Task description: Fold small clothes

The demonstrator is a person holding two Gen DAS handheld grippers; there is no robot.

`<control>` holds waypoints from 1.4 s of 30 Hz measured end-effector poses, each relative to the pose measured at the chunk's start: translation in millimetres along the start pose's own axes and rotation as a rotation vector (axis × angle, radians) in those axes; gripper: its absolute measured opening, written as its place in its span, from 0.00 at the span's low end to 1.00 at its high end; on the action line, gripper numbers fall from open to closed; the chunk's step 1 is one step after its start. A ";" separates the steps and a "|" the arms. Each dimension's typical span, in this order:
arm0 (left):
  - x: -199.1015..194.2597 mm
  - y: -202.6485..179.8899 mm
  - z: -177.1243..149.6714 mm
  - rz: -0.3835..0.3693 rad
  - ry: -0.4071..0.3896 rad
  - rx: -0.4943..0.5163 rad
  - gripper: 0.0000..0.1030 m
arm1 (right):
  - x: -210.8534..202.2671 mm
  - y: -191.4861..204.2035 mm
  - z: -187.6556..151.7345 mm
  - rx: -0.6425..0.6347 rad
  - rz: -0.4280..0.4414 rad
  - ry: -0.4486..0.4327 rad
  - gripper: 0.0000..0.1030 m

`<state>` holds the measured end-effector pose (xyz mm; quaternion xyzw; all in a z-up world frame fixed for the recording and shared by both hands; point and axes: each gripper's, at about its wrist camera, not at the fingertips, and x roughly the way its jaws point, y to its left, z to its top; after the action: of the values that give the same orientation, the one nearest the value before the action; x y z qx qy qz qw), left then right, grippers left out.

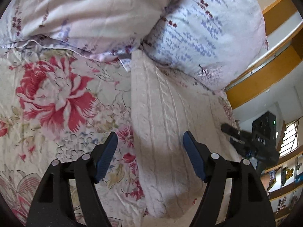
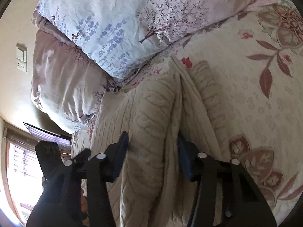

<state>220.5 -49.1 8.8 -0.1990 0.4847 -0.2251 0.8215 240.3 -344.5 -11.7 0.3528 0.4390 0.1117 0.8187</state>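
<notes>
Currently cream cable-knit sweater lies folded long on floral bedsheet, ahead of both tongs.
Looks soft, thick, floppy, light; pinch a doubled edge. Left gripper wide, empty, over it; right gripper half-closed astride a knit fold, grip unclear. Pillows beyond.

Cream cable-knit sweater (folded into a long strip) lies on the floral bedsheet

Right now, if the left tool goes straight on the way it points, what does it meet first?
The knitted sweater. The left tool stands open over its near part, so it would likely land on the knit before the bedsheet; depth is unclear.
</notes>
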 end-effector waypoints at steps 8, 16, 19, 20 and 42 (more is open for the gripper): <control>7.9 4.8 7.7 -0.028 0.029 -0.016 0.71 | -6.7 38.7 9.0 -0.196 -0.091 -0.090 0.17; 3.4 5.5 8.4 -0.094 0.049 -0.023 0.73 | -44.3 116.0 -16.9 -0.640 -0.352 -0.339 0.16; 1.9 -0.4 8.1 -0.104 0.056 0.006 0.73 | -48.1 108.4 -12.2 -0.632 -0.402 -0.357 0.15; 1.4 -2.0 7.8 -0.109 0.058 0.015 0.73 | -50.5 104.1 -10.5 -0.618 -0.403 -0.360 0.15; -15.9 4.7 -17.4 -0.172 0.116 0.024 0.71 | -106.0 -17.0 -26.9 -0.127 -0.173 -0.293 0.54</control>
<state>199.1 -38.2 9.6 -0.2165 0.5100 -0.3116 0.7720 154.2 -396.1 34.8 0.2737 0.3358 0.0157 0.9012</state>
